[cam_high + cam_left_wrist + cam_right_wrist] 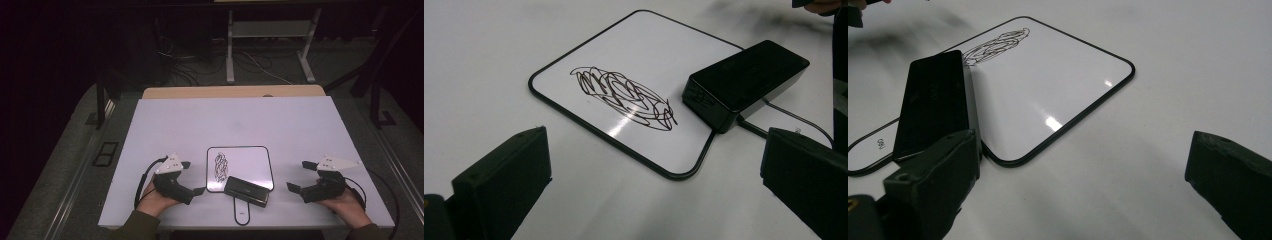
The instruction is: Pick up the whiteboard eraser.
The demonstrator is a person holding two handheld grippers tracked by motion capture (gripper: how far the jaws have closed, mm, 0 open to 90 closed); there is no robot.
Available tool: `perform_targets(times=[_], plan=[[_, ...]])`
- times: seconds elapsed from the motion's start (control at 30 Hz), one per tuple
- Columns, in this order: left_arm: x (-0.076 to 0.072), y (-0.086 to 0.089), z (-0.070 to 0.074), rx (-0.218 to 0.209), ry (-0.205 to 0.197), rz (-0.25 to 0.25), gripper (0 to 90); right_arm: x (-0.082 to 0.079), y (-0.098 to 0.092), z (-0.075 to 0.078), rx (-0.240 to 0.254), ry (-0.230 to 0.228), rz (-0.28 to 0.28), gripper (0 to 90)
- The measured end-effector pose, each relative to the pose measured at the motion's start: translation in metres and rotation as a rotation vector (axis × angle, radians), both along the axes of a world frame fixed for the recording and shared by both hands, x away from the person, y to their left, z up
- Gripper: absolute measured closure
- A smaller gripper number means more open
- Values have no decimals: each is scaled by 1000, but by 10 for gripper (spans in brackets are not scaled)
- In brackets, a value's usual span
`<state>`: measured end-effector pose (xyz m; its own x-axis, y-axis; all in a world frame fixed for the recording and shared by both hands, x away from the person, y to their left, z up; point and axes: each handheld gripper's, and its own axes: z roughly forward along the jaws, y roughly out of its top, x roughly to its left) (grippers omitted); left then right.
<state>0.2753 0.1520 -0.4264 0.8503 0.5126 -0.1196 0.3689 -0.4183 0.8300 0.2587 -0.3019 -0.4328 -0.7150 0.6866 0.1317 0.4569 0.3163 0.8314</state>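
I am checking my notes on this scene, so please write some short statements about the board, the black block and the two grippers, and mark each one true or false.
1. The small white handled board with a black rim carries a dark scribble. True.
2. The black rectangular eraser block lies far from the board, on the bare table. False: it rests across the board's near edge, by the handle.
3. The left gripper has its jaws apart, with nothing between them. True.
4. The right gripper is clamped on the block. False: its jaws are open and empty, to the right of the board.
5. The scribble is under the block. False: it lies uncovered, beside it.
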Motion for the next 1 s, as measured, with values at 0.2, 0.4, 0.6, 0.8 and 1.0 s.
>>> perform_targets(times=[0.2, 0.4, 0.6, 0.8, 1.0], plan=[[-2, -1, 0, -6, -5, 1, 0, 3, 4, 5, 15, -5, 13, 0], [-1, -2, -1, -7, 0, -17, 0, 5, 7, 5, 26, 8, 25, 0], [0, -3, -2, -8, -10, -18, 0, 9, 11, 8, 27, 9, 37, 1], [-1, -3, -4, -14, -19, -33, 0, 13, 22, 13, -2, 12, 52, 1], [-1, -3, -4, -7, -21, -35, 0, 16, 31, 16, -9, 6, 79, 1]])
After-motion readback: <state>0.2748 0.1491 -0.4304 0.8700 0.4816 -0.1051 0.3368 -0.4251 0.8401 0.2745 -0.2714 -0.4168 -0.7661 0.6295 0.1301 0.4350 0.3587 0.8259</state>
